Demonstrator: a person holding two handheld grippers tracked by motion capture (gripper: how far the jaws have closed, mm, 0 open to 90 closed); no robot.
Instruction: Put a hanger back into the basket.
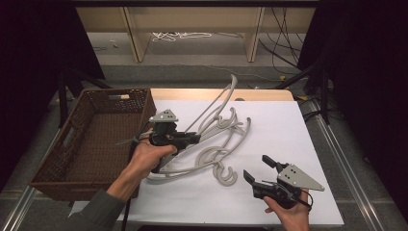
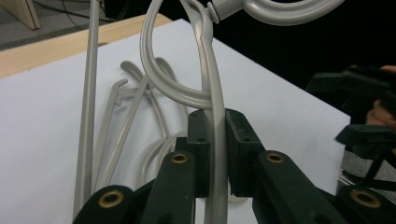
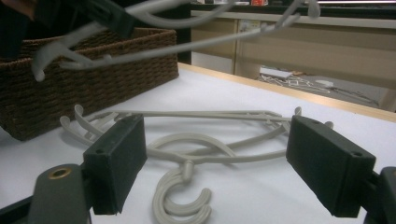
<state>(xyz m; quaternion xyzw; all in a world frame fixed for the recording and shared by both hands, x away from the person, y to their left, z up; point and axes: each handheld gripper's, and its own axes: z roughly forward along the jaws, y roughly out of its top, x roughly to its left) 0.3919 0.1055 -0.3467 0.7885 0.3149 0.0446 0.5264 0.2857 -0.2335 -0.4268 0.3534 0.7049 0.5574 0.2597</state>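
My left gripper [image 1: 195, 137] is shut on a grey plastic hanger [image 1: 219, 103] and holds it tilted above the white table top. In the left gripper view the two pads clamp the hanger's thin bar [image 2: 212, 70], and its hook loops overhead. Two or three more grey hangers [image 1: 211, 156] lie tangled on the table below, one hook [image 1: 225, 175] pointing toward the front. My right gripper [image 1: 256, 167] rests near the front right with its jaws wide apart and nothing between them. In the right gripper view the lying hangers [image 3: 187, 140] sit beyond the pads [image 3: 116, 163], and the lifted hanger [image 3: 187, 46] crosses the top.
A brown wicker basket [image 1: 48, 168] stands at the table's left edge, seemingly empty, and is seen again in the right gripper view [image 3: 93, 70]. White sheet [image 1: 279, 125] covers the table. Cables and wooden shelf legs lie on the floor beyond the far edge.
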